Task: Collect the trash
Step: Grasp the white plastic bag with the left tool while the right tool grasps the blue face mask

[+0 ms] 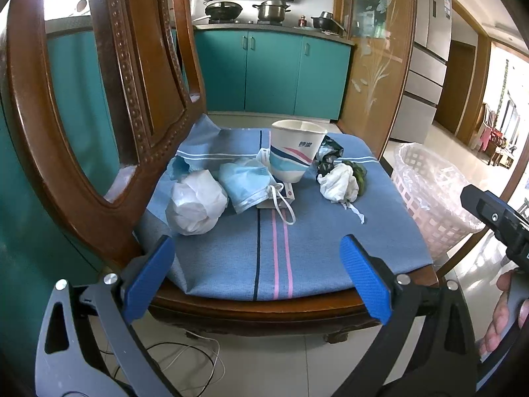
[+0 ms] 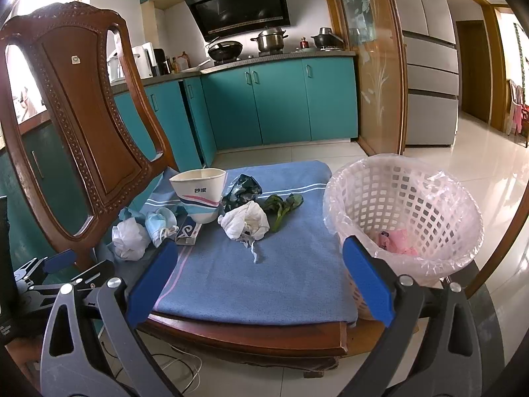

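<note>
On the blue striped cushion of the carved dark-wood chair sits all the trash, w/ the crushed white paper cup w/ blue and pink swirls as the marker near the cushion's middle-back. Left of the cup & touching it: a crumpled light-blue face mask, partly over a small flat printed carton; further left, by the chair back, a balled white plastic bag. Right of the cup: a crumpled dark green-black wrapper just behind, a wadded white tissue in front of that, and a wilted green leafy vegetable touching the tissue's far side. Well right of the cup, off the cushion's edge, stands a white lattice plastic basket lined w/ a clear bag, some pink scraps at the bottom. Left gripper, blue pads spread wide, nothing between them, hangs over the cushion's front edge, short of the cup. Right gripper likewise released & empty, one pad in front of the basket.
</note>
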Available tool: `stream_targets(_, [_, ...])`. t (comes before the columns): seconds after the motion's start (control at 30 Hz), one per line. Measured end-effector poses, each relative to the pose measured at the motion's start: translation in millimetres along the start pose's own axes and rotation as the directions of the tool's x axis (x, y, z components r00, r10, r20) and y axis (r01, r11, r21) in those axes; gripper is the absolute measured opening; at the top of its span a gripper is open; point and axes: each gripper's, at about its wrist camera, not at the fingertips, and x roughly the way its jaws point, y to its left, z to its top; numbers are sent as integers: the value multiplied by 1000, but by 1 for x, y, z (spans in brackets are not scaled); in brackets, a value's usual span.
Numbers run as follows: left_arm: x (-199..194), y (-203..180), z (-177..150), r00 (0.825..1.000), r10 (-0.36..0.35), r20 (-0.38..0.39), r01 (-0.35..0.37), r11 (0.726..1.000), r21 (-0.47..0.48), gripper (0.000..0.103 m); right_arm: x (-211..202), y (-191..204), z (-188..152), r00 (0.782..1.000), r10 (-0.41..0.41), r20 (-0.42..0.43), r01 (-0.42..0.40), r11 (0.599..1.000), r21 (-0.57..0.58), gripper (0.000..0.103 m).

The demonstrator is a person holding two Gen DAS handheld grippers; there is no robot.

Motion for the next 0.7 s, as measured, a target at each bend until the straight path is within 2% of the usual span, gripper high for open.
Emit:
stream_targets(0.17, [2,1,0,1000,4,-3,-4,1000,-1,100,0,1,0,1000,-1,0,1,1000,1,98])
stream_targets(0.3, [12,8,2,999,-3,-35,2,1000,-31,100,-1,1,0,1000,2,-2,-2,1000,0,98])
stream_targets(0.43, [35,13,12,995,70,-71,-69,998,11,99,1,2,-1,1000,3,-11,-3,1000,-2,98])
stream_targets(0.53, [58,19,18,987,111,-115,-108,994,35,94,3,4,-1,1000,4,-22,-4,1000,-8,98])
stream_targets(0.6, [76,22,20,980,115,-162,-108,993,51,85,4,4,-1,1000,6,-26,-6,1000,-8,98])
stream_targets(0.7, [96,23,24,971,131,-199,-116,989,87,80,6,4,-1,1000,4,-31,-5,1000,-6,98])
